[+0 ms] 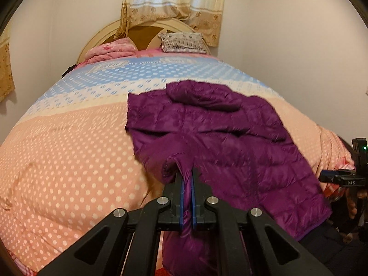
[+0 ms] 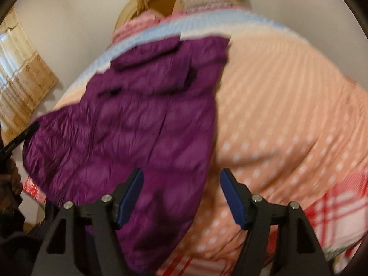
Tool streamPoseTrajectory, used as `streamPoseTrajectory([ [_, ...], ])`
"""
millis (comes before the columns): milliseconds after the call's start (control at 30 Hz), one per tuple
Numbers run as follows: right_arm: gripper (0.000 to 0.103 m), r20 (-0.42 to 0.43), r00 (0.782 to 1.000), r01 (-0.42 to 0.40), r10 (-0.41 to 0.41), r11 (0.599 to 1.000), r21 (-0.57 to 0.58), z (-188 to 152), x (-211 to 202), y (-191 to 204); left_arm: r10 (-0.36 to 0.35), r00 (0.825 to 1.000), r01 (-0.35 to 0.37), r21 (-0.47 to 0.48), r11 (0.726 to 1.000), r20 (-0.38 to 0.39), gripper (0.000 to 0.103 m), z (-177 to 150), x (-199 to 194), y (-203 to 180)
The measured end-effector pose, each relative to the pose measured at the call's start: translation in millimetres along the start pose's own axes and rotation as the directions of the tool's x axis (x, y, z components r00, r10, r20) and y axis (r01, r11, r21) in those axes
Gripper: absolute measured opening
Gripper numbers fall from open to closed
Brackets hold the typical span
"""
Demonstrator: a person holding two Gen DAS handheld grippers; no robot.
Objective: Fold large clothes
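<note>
While my left tool is pinching a fold of the jacket lying ahead on the bed, my right tool is gaping empty above its hem, so lifting one-handed is risking a lopsided, sliding fold.

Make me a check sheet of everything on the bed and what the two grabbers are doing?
Surface: bed quilt, peach with white dots, blue band further up.
Job's things: purple puffer jacket lying on the quilt, one part lifted.
Clutter: pink folded blanket and pillow at the headboard.
Grippers: left gripper jaws clamped on jacket fabric; right gripper jaws open, pressing nothing.
Cables: nothing seen.
Surroundings: curtain, pale walls.
</note>
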State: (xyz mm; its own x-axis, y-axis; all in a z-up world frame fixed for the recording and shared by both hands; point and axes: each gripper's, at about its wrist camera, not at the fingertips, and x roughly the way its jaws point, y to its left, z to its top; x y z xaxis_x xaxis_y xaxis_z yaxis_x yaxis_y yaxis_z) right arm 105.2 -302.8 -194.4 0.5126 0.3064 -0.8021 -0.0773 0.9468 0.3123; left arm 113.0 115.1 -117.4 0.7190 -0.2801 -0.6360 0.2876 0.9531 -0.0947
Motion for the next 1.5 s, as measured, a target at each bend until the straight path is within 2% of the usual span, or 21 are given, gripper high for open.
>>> streamPoseTrajectory([
  [100, 0.071, -0.09, 0.995, -0.044, 0.047, 0.999, 0.03, -12.8, 11.1, -0.2, 0.011, 1.0, -0.011, -0.011, 1.0, -0.019, 0.003, -9.2, 2.8, 6.7],
  [167, 0.04, -0.12, 0.987, -0.097, 0.103, 0.994, 0.059, -15.8, 17.4, -1.4, 0.013, 1.0, -0.014, -0.027, 1.0, -0.028, 0.003, -11.5, 5.4, 11.4],
  [200, 0.008, -0.115, 0.988, -0.097, 0.103, 0.994, 0.053, -14.9, 17.4, 0.1, 0.012, 0.999, -0.013, -0.034, 0.999, -0.03, 0.003, -11.6, 5.8, 13.3],
  [300, 0.007, 0.006, 0.998, -0.068, 0.068, 0.998, -0.018, -6.6, -6.3, 12.6, 0.01, 1.0, -0.01, -0.042, 0.999, -0.017, 0.003, -9.1, 4.6, 13.6],
  [367, 0.006, 0.106, 0.994, -0.018, 0.027, 0.996, -0.084, 6.1, -25.9, 26.5, 0.006, 1.0, -0.006, -0.036, 0.999, 0.005, 0.003, -2.1, 1.2, 11.8],
  [467, 0.006, 0.247, 0.969, 0.064, -0.02, 0.983, -0.171, 41.6, -49.0, 48.8, 0.007, 0.999, -0.007, -0.001, 1.0, 0.051, 0.003, 22.9, 4.5, 6.0],
  [533, 0.006, 0.301, 0.953, 0.09, -0.026, 0.975, -0.203, 67.1, -54.0, 58.1, 0.019, 0.996, -0.02, 0.008, 1.0, 0.088, 0.003, 39.6, 10.8, 5.4],
  [700, 0.005, 0.406, 0.911, 0.166, -0.064, 0.961, -0.222, 137.1, -49.7, 67.0, 0.003, 0.99, 0.004, -0.052, 0.999, 0.142, 0.003, 100.8, 40.9, 22.3],
  [767, 0.005, 0.43, 0.9, 0.172, -0.072, 0.965, -0.199, 164.0, -47.1, 59.6, 0.013, 0.987, -0.004, -0.056, 0.998, 0.159, 0.003, 127.3, 59.7, 29.6],
  [967, 0.005, 0.46, 0.877, 0.229, -0.139, 0.963, -0.145, 238.9, -16.0, 44.7, 0.063, 0.992, -0.057, -0.06, 0.997, 0.108, 0.004, 173.6, 131.3, 53.6],
  [1033, 0.005, 0.445, 0.879, 0.247, -0.169, 0.962, -0.121, 258.1, 1.8, 35.0, 0.061, 0.993, -0.051, -0.09, 0.995, 0.102, 0.008, 180.7, 155.2, 67.1],
  [1100, 0.005, 0.416, 0.891, 0.233, -0.179, 0.969, -0.083, 274.0, 18.5, 18.3, 0.058, 0.996, -0.049, -0.128, 0.991, 0.071, 0.01, 184.3, 170.5, 79.6],
  [1167, 0.006, 0.389, 0.903, 0.212, -0.181, 0.976, -0.038, 287.8, 36.2, -0.3, 0.037, 0.998, -0.024, -0.224, 0.974, 0.054, 0.013, 186.9, 182.9, 97.7],
  [1200, 0.007, 0.39, 0.904, 0.194, -0.174, 0.981, -0.013, 293.2, 44.0, -9.1, 0.038, 0.998, -0.024, -0.255, 0.967, 0.052, 0.018, 187.9, 186.1, 103.2],
  [1267, 0.01, 0.371, 0.913, 0.176, -0.169, 0.984, 0.016, 301.5, 58.4, -21.3, 0.151, 0.986, -0.125, -0.29, 0.949, 0.069, 0.052, 191.0, 187.9, 108.2],
  [1300, 0.011, 0.353, 0.919, 0.18, -0.177, 0.983, 0.026, 305.6, 67.8, -25.3, 0.191, 0.978, -0.159, -0.297, 0.942, 0.081, 0.08, 192.2, 187.2, 107.5],
  [1367, 0.017, 0.33, 0.922, 0.196, -0.2, 0.98, 0.045, 311.7, 81.0, -29.7, 0.199, 0.969, -0.142, -0.336, 0.931, 0.144, 0.084, 193.9, 183.1, 112.5],
  [1400, 0.032, 0.316, 0.93, 0.177, -0.186, 0.983, 0.056, 313.6, 86.1, -31.8, 0.207, 0.969, -0.151, -0.341, 0.928, 0.134, 0.085, 195.8, 185.6, 113.9],
  [1433, 0.054, 0.309, 0.94, 0.132, -0.145, 0.989, 0.064, 316.7, 89.7, -33.4, 0.218, 0.97, -0.171, -0.341, 0.925, 0.106, 0.085, 198.2, 189.9, 112.2],
  [1467, 0.065, 0.311, 0.944, 0.091, -0.108, 0.993, 0.069, 317.2, 90.1, -33.5, 0.211, 0.973, -0.171, -0.332, 0.928, 0.09, 0.085, 199.4, 194.6, 106.6],
  [1500, 0.086, 0.326, 0.941, 0.072, -0.094, 0.994, 0.079, 319.3, 88.1, -33.5, 0.206, 0.974, -0.166, -0.326, 0.931, 0.091, 0.085, 200.2, 197.1, 104.0],
])
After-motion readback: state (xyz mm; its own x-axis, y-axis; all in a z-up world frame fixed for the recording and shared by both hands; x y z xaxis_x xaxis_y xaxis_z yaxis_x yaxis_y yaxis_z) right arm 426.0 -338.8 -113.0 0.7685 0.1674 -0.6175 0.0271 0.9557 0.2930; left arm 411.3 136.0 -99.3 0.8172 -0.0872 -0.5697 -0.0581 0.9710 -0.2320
